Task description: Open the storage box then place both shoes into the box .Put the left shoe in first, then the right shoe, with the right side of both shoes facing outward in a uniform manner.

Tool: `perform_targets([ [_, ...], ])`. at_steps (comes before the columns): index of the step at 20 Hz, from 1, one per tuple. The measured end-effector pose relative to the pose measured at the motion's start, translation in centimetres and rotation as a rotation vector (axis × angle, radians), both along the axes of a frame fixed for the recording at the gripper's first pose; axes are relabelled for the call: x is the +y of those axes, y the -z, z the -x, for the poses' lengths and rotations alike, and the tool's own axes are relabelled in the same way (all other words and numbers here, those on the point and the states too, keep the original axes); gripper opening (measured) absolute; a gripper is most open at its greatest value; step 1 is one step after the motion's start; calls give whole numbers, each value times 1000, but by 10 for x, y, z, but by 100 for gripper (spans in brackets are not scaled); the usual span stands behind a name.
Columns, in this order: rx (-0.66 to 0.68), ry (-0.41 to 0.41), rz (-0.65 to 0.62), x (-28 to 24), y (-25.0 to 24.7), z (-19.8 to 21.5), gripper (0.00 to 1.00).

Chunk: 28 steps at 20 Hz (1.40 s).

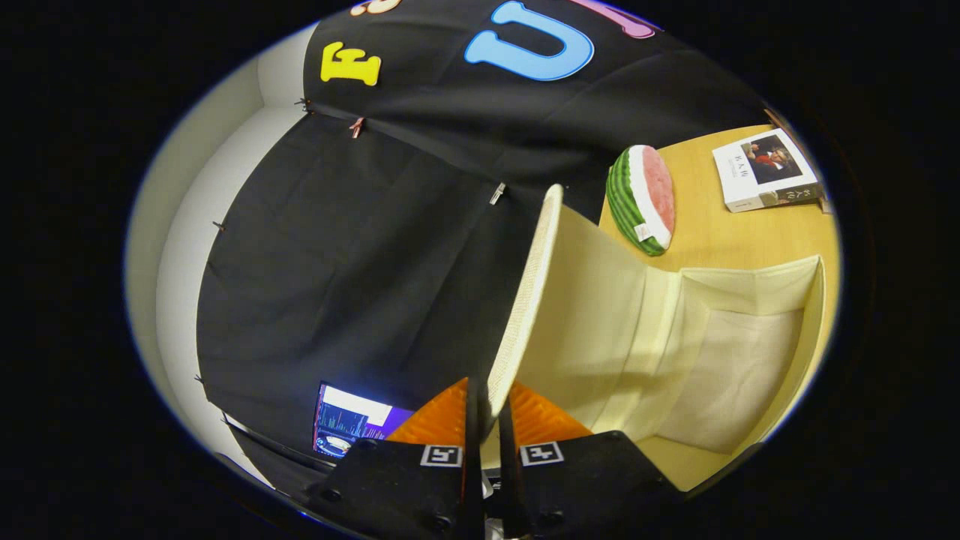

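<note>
My gripper (487, 409) is shut on the edge of the storage box's lid (529, 285), both fingers pressing on it. The lid is cream fabric with a woven outer face, and it stands raised, swung up from the box. Beyond the fingers the cream storage box (750, 300) lies open, showing its pale fabric inside with nothing in it. The view is rolled to one side, so the wooden table (720, 232) under the box appears tilted.
A watermelon-slice cushion (642, 199) lies on the table just past the lid. A book (765, 176) rests farther off, near the table's far side. A lit screen (352, 427) glows low beside the fingers, at the foot of the black cloth wall.
</note>
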<state>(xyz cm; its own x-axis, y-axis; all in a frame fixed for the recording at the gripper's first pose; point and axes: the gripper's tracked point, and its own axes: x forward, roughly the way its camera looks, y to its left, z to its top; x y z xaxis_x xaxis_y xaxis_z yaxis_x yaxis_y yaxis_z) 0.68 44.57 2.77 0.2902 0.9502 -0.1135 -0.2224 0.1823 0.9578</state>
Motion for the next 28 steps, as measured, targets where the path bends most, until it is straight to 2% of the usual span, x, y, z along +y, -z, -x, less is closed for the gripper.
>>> perform_targets([
  [1,-8,-6,0,4,-1,1,17],
  [2,-15,-12,2,6,0,4,34],
  [5,-41,-21,19,1,4,11,76],
  [6,-59,0,29,-5,5,8,90],
  [7,-86,38,41,-17,6,3,93],
  [10,-190,180,125,-72,20,-11,93],
  [14,-325,359,438,-184,71,-11,96],
  [16,-353,414,608,-242,104,2,96],
  [18,-353,456,710,-283,129,17,97],
  [21,-317,451,837,-321,176,46,97],
  [28,-172,364,980,-347,290,89,96],
])
